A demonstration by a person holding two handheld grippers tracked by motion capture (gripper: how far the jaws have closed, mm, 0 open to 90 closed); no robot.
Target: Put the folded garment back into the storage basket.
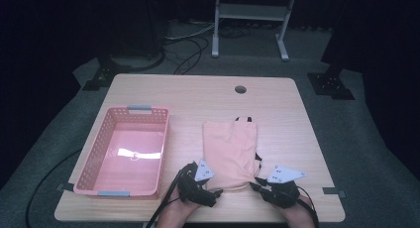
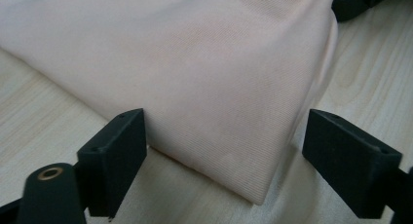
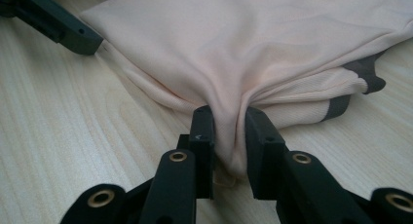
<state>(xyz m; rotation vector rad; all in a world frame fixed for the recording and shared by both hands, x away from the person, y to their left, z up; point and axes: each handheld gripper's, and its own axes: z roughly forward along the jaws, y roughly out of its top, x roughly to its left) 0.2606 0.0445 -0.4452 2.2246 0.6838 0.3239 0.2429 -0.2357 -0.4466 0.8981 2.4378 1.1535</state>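
A folded peach cloth (image 1: 230,151) lies at centre of a wooden table (image 1: 277,114), right of a pink basket (image 1: 126,148). At the lower edge of the high view, the right gripper (image 3: 229,131) is clamped on a bunched fold at the cloth's near edge. The left gripper (image 2: 224,146) straddles the other near corner, jaws wide apart, pads not pressing the fabric.

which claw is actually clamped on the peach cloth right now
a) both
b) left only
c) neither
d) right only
d: the right claw pinches a bunched fold of the peach cloth between its jaws, while the left claw stands open around a corner, pads not pressing.
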